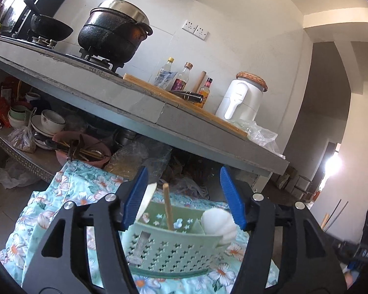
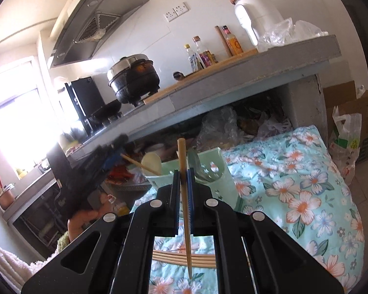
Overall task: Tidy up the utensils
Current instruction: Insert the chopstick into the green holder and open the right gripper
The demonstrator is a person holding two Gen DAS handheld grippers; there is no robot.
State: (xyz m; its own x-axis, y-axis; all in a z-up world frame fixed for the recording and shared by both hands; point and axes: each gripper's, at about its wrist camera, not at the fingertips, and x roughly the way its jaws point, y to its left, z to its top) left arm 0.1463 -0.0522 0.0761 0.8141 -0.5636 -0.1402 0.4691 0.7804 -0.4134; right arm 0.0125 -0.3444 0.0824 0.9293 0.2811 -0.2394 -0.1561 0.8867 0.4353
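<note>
A pale green perforated utensil holder (image 1: 174, 250) stands on the floral cloth (image 1: 68, 196). It holds a wooden stick (image 1: 168, 208), a white scalloped spoon (image 1: 218, 223) and a pale spatula (image 1: 147, 198). My left gripper (image 1: 184, 196) hangs open just above it, its blue pads on either side of the holder and pressing on nothing. In the right wrist view my right gripper (image 2: 183, 174) is shut on one wooden chopstick (image 2: 182, 152), held upright above several chopsticks (image 2: 184, 261) lying on the cloth. Behind it stands the holder (image 2: 213, 186), with a wooden spoon (image 2: 151, 163) and a metal slotted spoon (image 2: 196, 164) in it.
A grey counter (image 1: 139, 112) overhangs the cloth, carrying a black pot (image 1: 112, 31), bottles (image 1: 181, 78) and a white appliance (image 1: 243, 100). Bowls and bags crowd the shelf (image 1: 36, 156) beneath. A cardboard box and plastic bag (image 2: 346, 134) stand at the right of the cloth.
</note>
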